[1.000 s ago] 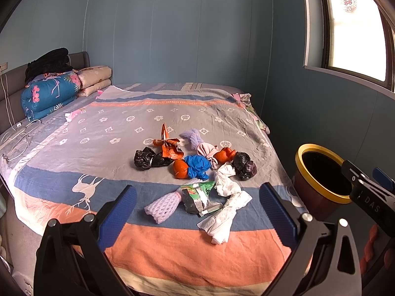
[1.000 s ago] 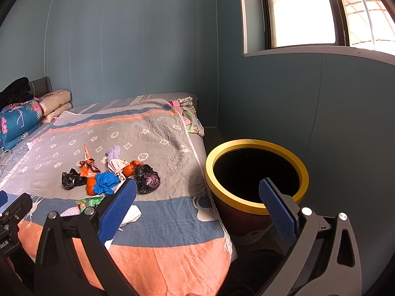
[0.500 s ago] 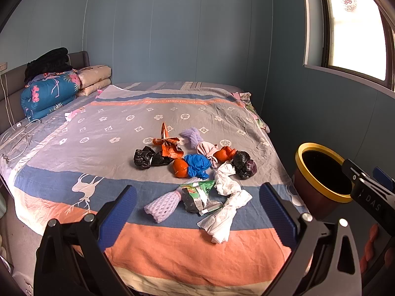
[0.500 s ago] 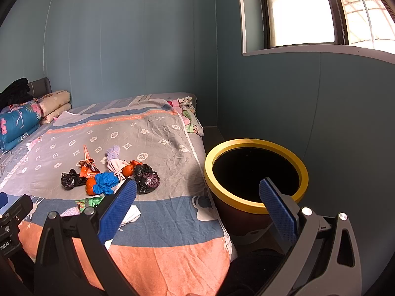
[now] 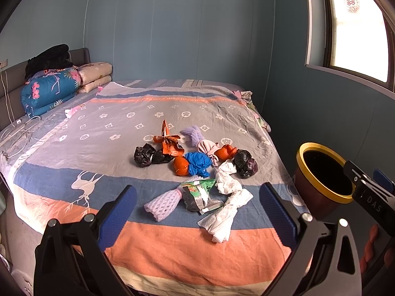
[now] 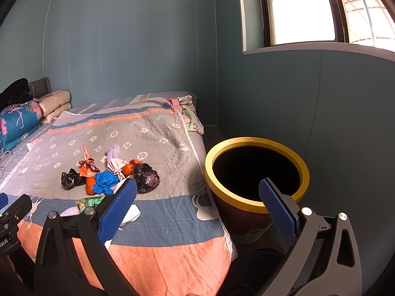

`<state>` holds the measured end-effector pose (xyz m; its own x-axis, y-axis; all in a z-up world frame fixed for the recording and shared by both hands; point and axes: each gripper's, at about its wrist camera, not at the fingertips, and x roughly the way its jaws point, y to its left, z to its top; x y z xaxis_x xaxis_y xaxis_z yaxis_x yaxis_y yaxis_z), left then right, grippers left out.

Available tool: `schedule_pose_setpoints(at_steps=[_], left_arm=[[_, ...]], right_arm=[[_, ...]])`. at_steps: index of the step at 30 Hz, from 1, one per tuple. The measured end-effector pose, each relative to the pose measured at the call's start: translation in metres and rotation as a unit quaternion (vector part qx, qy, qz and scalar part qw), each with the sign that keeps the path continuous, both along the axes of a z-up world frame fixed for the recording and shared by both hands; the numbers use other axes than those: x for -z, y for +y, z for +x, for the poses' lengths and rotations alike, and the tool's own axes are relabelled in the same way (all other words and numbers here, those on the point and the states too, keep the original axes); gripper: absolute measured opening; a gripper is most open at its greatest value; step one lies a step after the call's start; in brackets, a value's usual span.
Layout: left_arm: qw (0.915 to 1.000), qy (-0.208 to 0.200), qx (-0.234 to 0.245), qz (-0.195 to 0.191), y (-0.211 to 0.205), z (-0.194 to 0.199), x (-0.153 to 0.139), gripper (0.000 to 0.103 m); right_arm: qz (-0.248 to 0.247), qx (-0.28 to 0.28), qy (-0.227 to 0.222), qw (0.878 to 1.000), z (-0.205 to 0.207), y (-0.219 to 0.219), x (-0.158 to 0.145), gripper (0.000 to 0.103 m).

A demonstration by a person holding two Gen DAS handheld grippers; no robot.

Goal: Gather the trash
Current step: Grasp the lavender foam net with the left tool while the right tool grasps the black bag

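Both my left tongs [image 5: 197, 197] and right tongs [image 6: 197, 192] hang spread wide and empty above the foot of the bed [image 5: 98, 133], where the trash pile [image 5: 197, 165] lies mid-blanket, with the yellow-rimmed bin [image 6: 256, 172] standing on the floor just beside the bed.

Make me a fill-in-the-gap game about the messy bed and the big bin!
1. The trash bin has a rim coloured ____.
2. The pile of trash lies on the ____.
3. The left gripper and right gripper both have their jaws ____.
4. The crumpled glove in the pile is coloured ____.

Missing words: yellow; bed; open; blue
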<state>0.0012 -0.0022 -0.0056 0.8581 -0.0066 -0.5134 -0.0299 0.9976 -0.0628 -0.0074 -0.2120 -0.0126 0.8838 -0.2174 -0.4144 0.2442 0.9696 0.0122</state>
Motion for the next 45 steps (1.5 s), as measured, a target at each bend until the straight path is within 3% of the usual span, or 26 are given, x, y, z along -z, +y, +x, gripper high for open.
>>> schedule_pose_setpoints(at_steps=[6,12,15,20,24,30,37,41,45], left_arm=[[0.9996,0.018,0.009,-0.019,0.009,0.011,0.006,0.096],[0.9985,0.043,0.022,-0.026,0.026,0.031,0.02,0.096],[0.9969,0.073,0.027,-0.011,0.036,0.05,0.033,0.096],[0.9918,0.127,0.012,-0.007,0.058,0.082,0.061,0.096],[0.9859,0.167,0.007,0.013,0.065,0.105,0.08,0.096],[0.9752,0.214,0.03,0.05,0.064,0.136,0.104,0.096],[0.9724,0.225,0.051,0.035,0.064,0.156,0.118,0.095],[0.9709,0.228,0.06,0.041,0.06,0.163,0.127,0.086],[0.9695,0.235,0.066,0.021,0.058,0.169,0.137,0.071]], right_arm=[[0.007,-0.024,0.004,1.0,0.012,-0.006,0.007,0.096],[0.012,-0.085,0.021,0.996,0.057,-0.009,0.015,0.096],[-0.028,-0.109,0.025,0.993,0.087,0.001,0.019,0.096],[0.001,-0.178,0.069,0.982,0.149,0.011,0.03,0.096],[-0.04,-0.202,0.105,0.973,0.195,0.034,0.041,0.096],[0.039,-0.197,0.21,0.957,0.271,0.031,0.079,0.096],[0.075,-0.2,0.229,0.95,0.294,0.04,0.103,0.096],[0.077,-0.212,0.236,0.945,0.296,0.046,0.116,0.096],[0.075,-0.201,0.24,0.947,0.302,0.044,0.126,0.095]])
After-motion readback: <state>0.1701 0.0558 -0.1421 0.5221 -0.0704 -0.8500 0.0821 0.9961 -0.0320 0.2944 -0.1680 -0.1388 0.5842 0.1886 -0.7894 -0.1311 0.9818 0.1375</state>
